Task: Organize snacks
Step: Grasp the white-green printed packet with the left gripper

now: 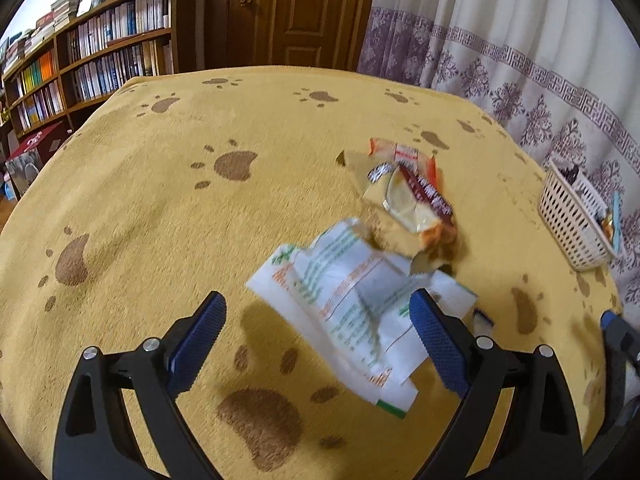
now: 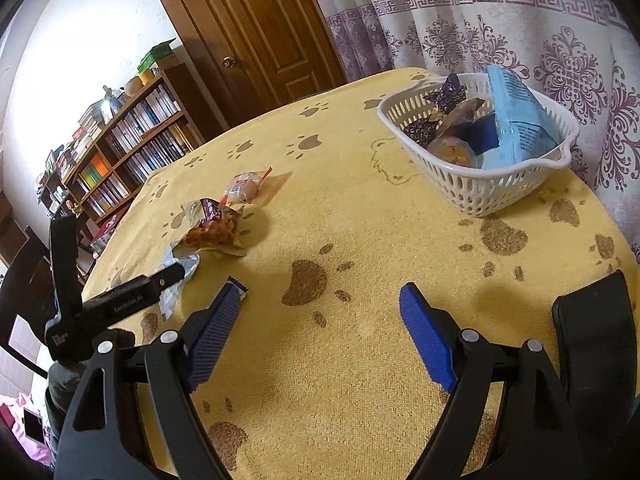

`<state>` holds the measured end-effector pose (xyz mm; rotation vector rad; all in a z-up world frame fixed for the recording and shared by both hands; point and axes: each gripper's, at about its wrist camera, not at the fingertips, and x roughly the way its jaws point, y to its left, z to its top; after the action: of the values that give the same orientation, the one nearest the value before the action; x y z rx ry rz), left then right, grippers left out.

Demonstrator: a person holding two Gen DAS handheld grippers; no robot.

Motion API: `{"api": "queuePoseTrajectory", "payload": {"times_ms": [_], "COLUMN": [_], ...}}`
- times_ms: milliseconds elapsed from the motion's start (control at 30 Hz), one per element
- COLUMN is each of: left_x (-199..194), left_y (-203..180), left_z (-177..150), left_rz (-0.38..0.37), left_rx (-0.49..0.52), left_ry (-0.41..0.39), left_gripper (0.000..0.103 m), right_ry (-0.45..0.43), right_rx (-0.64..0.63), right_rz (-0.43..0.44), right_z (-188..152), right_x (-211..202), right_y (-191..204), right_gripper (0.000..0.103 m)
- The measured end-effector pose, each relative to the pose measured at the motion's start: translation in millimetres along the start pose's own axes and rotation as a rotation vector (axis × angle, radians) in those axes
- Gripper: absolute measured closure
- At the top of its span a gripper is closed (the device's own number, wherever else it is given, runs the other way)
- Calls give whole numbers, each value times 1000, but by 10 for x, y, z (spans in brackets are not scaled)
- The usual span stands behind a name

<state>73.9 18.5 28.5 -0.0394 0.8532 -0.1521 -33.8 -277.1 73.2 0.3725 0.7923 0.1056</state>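
Observation:
A white snack packet with green and orange print (image 1: 352, 308) lies on the yellow paw-print cloth (image 1: 160, 208) between the fingers of my open left gripper (image 1: 316, 308), which does not grip it. Beyond it lie a yellow and brown packet (image 1: 416, 204) and an orange and white packet (image 1: 396, 152). The white basket (image 1: 568, 216) stands at the far right. In the right wrist view my right gripper (image 2: 320, 300) is open and empty over bare cloth. The basket (image 2: 476, 188) holds a blue box (image 2: 520, 120) and several wrapped snacks. The loose packets (image 2: 212, 224) lie to the left.
A small dark-edged wrapper (image 2: 238, 283) lies by the right gripper's left fingertip. The left gripper's black body (image 2: 116, 300) reaches in from the left. A bookshelf (image 1: 80, 60), a wooden door (image 1: 288, 12) and a patterned curtain (image 1: 520, 40) stand behind the table.

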Motion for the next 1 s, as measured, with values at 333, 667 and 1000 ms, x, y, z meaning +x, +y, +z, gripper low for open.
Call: {"api": "queuePoseTrajectory", "payload": {"times_ms": [333,667,1000], "left_x": [-89,-268,-283], "left_y": [315,384,111], "left_z": [-149,-169,52], "left_rz": [52,62,-14], "left_rx": [-8,-15,-96], "left_ry": [19,2,-26], "left_gripper": [11,11,11], "right_ry": [3,6,7], "right_rx": [1,-2,-3], "right_rz": [14,30,34], "right_z": [-1,13,-8], "right_x": [8,33,10], "right_y": [7,16,9], "right_gripper": [20,20,20]}}
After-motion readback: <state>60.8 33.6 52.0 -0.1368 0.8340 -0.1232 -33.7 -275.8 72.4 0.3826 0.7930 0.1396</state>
